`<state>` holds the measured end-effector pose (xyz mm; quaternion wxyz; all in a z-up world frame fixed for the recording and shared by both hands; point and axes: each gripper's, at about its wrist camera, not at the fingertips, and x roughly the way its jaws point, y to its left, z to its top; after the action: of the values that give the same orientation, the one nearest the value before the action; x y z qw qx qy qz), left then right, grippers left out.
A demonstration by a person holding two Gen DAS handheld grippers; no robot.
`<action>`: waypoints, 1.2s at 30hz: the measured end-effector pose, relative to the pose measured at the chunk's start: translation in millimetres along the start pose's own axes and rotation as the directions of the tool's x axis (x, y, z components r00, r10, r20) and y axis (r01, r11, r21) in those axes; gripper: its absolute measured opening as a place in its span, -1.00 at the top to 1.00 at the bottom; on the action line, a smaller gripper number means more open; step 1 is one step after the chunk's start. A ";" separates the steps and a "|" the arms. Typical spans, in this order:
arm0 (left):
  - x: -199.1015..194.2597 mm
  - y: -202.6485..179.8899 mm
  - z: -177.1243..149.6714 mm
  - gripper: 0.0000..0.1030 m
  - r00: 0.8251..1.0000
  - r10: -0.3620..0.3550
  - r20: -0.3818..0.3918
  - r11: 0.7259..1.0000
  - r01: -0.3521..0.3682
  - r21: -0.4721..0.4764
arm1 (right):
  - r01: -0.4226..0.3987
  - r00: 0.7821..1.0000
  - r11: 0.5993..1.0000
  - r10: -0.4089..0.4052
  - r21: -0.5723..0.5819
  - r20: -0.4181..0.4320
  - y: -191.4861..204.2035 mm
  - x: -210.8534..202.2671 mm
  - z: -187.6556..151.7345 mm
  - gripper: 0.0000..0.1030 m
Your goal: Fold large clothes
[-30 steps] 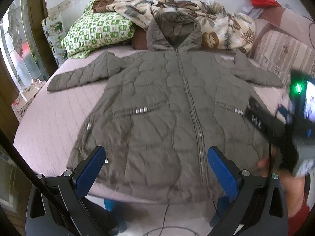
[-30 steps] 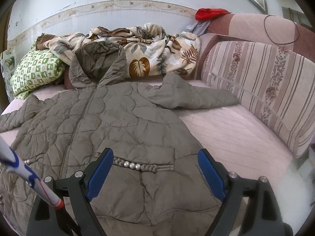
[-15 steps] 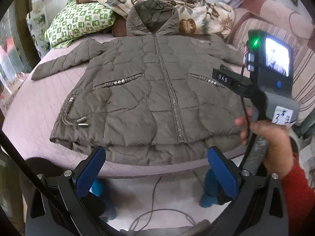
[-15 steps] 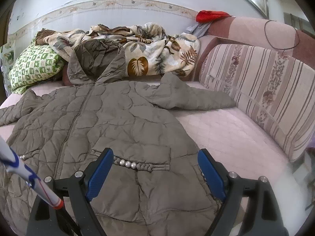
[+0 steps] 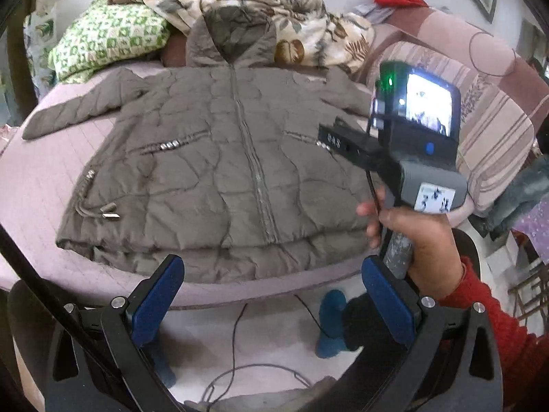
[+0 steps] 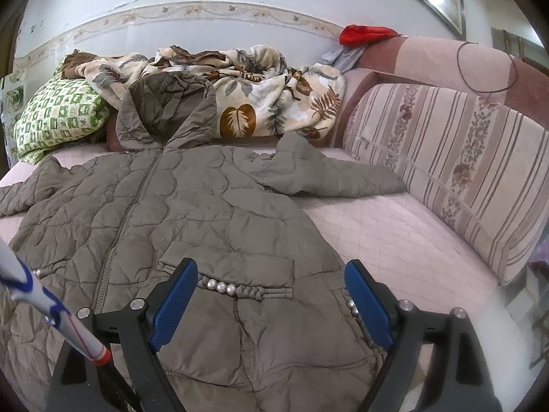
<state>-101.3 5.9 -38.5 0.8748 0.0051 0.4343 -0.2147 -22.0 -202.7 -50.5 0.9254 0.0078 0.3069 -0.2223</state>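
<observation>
A large olive-grey quilted hooded jacket lies flat and zipped on the pink bed, sleeves spread, hood towards the wall. It also shows in the right wrist view. My left gripper is open and empty, held off the bed's front edge, just short of the jacket's hem. My right gripper is open and empty, hovering over the jacket's right pocket area. The right-hand device, held in a hand, shows in the left wrist view at the jacket's right side.
A green patterned pillow and a leaf-print blanket lie at the bed's head. A striped cushion lines the right side. Cables and a blue slipper lie on the floor by the bed.
My left gripper has pulled back from over the jacket to beyond the bed's front edge. The right gripper has risen slightly over the jacket's right side. Both stay open.
</observation>
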 end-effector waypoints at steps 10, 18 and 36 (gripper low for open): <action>-13.0 65.2 46.0 -1.00 0.954 0.275 0.120 0.961 -0.268 -0.070 | 0.003 1.000 1.000 -0.003 -0.016 -0.008 5.2 2.9 -1.3 -0.76; -15.9 201.6 107.2 -1.00 0.886 0.448 0.119 0.864 -0.395 -0.314 | -0.020 0.999 0.999 0.019 -0.050 -0.025 11.7 13.6 -7.3 -0.76; 101.5 541.8 182.5 -0.54 0.916 0.380 -0.127 0.547 -0.334 -0.768 | -0.161 0.981 0.984 0.151 -0.076 -0.124 44.5 43.5 -9.4 -0.68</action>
<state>296.8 424.3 -98.3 0.8266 -0.2897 0.4494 0.1758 22.3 -178.9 -88.5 0.9197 0.0054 0.3687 -0.1347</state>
